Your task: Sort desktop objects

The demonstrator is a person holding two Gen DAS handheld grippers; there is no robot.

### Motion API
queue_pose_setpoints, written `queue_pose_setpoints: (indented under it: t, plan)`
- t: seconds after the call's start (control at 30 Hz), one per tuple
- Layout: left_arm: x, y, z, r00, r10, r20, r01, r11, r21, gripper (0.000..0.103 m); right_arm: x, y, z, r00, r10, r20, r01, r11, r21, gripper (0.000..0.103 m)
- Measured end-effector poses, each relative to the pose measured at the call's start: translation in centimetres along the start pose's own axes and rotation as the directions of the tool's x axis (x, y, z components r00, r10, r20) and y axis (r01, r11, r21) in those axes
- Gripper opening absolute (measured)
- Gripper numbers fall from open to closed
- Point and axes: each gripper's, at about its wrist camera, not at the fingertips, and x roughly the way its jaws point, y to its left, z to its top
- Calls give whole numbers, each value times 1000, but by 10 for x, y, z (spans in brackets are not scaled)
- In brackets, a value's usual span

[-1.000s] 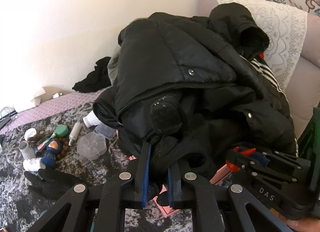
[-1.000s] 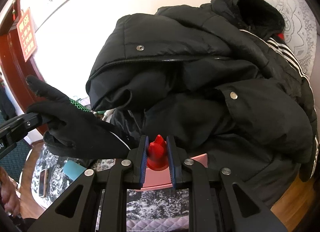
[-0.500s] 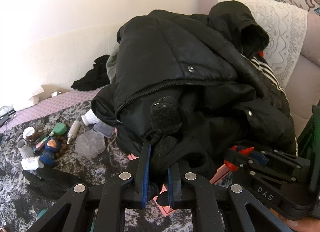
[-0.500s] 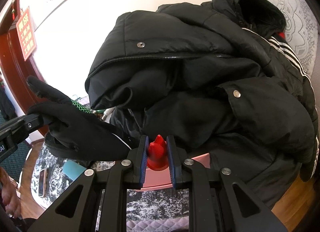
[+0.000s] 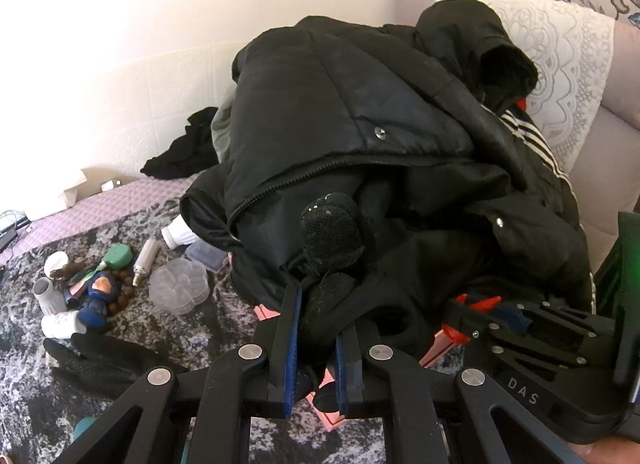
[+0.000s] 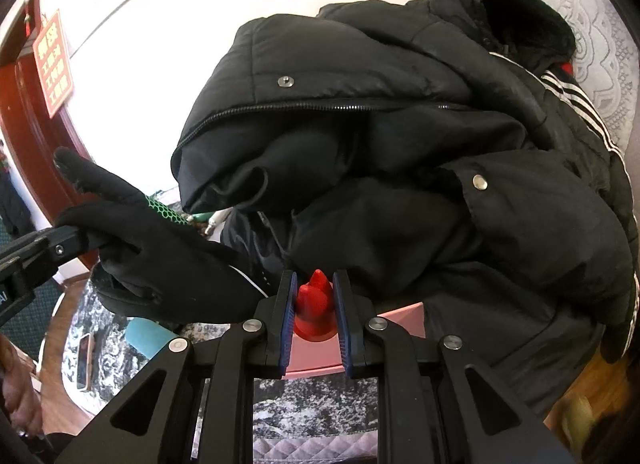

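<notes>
Presently: my left gripper point(image 5: 316, 340) pinches a black glove point(image 5: 330, 248), lifted in front of the black jacket point(image 5: 360, 124). My right gripper point(image 6: 314, 306) clamps the red knob point(image 6: 314, 304) of a pink box point(image 6: 396, 314) under the jacket's hem. Second glove point(image 5: 104, 356) flat on the patterned cloth point(image 5: 192, 328), near small bottles point(image 5: 60, 324).

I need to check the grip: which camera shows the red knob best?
The right wrist view: the red knob sits centred between the right gripper fingers. The left wrist view shows only red slivers of it behind that gripper.
</notes>
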Motion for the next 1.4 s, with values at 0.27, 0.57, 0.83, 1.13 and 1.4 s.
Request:
queue_pose_setpoints:
  t: [0.27,0.57,0.83,1.13,1.4]
  plan:
    - [4,0,-2,1000,-1,-10,1,1000,-2,9,4,-2,-1,1000,0,-8,0,1000,5,20]
    - [7,1,-3,1000,-2,-15,2,1000,-5,9,8,0,-2,1000,8,-23,-8,1000,4,20]
    - [9,2,-3,1000,-6,-20,6,1000,-11,9,10,0,-1,1000,8,-30,-8,1000,8,20]
    - [9,0,-3,1000,-3,-19,3,1000,-5,9,8,-1,-1,1000,1,-26,-1,1000,12,20]
    - [7,-5,9,1000,-5,1,5,1000,19,9,5,-4,-1,1000,-4,-19,4,1000,20,20]
